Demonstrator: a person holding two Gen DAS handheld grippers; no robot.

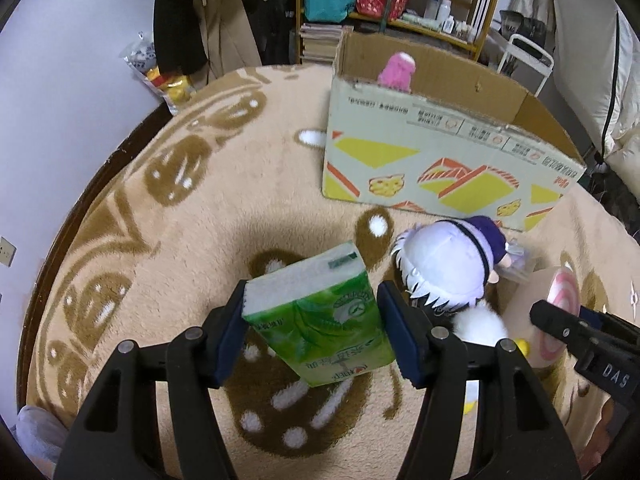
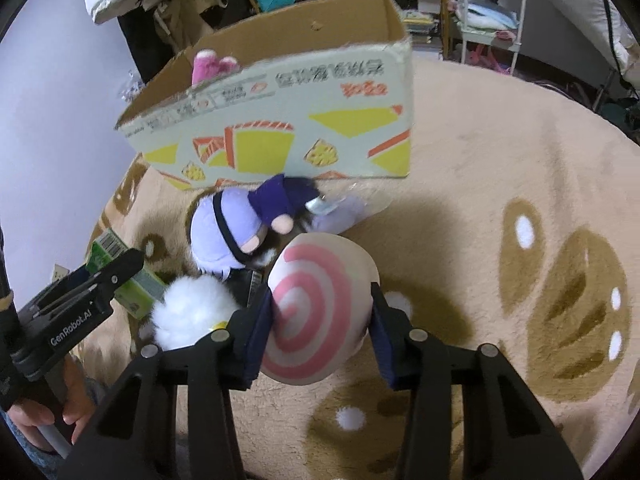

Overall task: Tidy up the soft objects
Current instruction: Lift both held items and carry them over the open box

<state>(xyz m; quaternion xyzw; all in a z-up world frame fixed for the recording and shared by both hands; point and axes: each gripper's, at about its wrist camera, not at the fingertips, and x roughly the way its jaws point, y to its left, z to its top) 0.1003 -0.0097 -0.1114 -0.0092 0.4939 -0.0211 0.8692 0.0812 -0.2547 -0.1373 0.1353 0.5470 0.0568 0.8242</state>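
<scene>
My left gripper (image 1: 312, 304) is shut on a green tissue pack (image 1: 320, 316) and holds it above the carpet. My right gripper (image 2: 320, 300) is shut on a round cream plush with a pink spiral (image 2: 316, 312); it also shows in the left wrist view (image 1: 560, 308). A plush doll with a lavender head and purple hat (image 2: 240, 228) lies on the carpet between the grippers, also in the left wrist view (image 1: 444, 268). A white fluffy plush (image 2: 192, 312) lies beside it. An open cardboard box (image 1: 440, 152) stands behind, with a pink plush (image 1: 396, 70) inside.
A beige carpet with brown patterns (image 1: 200, 220) covers the floor. A wall (image 1: 60, 80) is at the left. Shelves (image 1: 440, 0), hanging clothes (image 1: 208, 12), a snack bag (image 1: 160, 76) and a white rack (image 2: 492, 12) stand beyond the carpet.
</scene>
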